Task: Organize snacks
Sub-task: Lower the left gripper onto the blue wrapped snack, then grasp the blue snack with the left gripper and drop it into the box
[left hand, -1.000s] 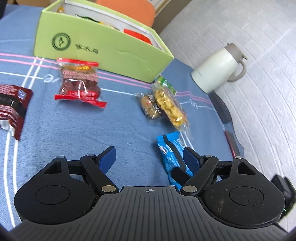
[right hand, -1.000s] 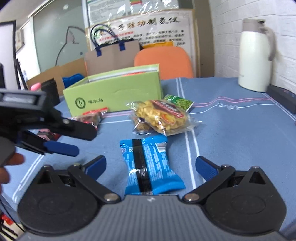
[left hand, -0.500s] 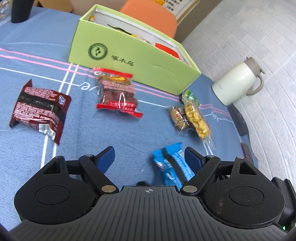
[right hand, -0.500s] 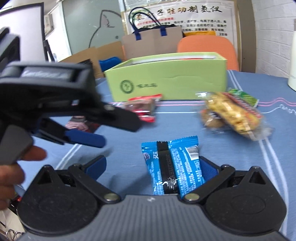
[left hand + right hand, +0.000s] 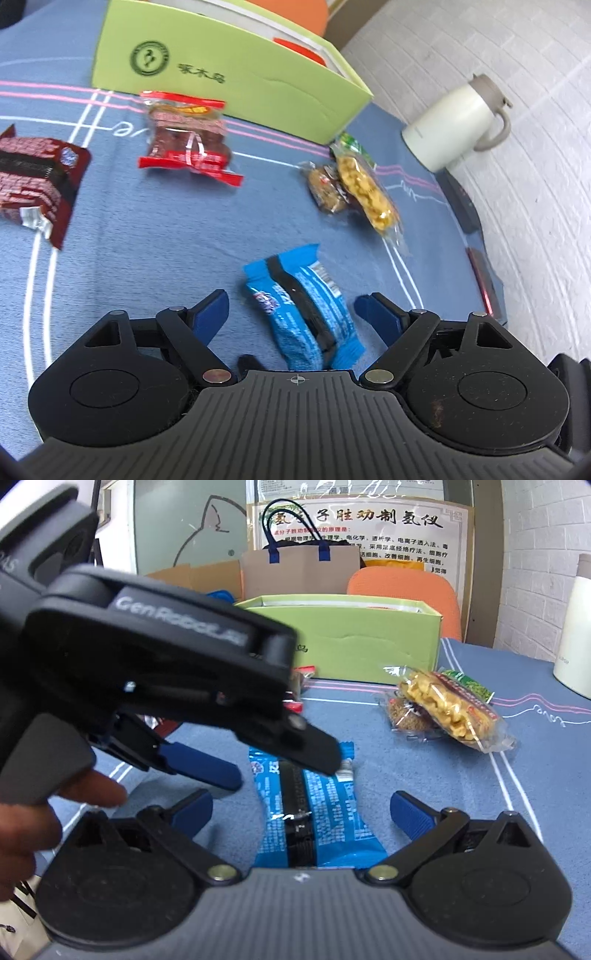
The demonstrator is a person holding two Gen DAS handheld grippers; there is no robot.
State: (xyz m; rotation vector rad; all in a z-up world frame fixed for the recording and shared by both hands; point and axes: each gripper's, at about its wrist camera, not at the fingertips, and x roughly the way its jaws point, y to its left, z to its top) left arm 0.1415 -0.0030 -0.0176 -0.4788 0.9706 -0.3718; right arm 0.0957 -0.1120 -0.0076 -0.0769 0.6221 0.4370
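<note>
Blue snack packet [image 5: 308, 310] flat on cloth, green box [image 5: 236, 77] behind

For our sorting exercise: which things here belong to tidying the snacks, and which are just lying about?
Job:
blue pack
red pack
dark red pack
yellow pack
brown pack
green pack
green box

Lying about:
jug
orange chair
paper bag
poster

The left gripper [image 5: 291, 308] hung open over a blue packet [image 5: 303, 308] lying between its fingers on a blue cloth [image 5: 147, 236]. Beyond lay red packets [image 5: 186, 147], nut packets [image 5: 351, 184], a green box [image 5: 236, 81] and a white jug [image 5: 458, 122].
</note>
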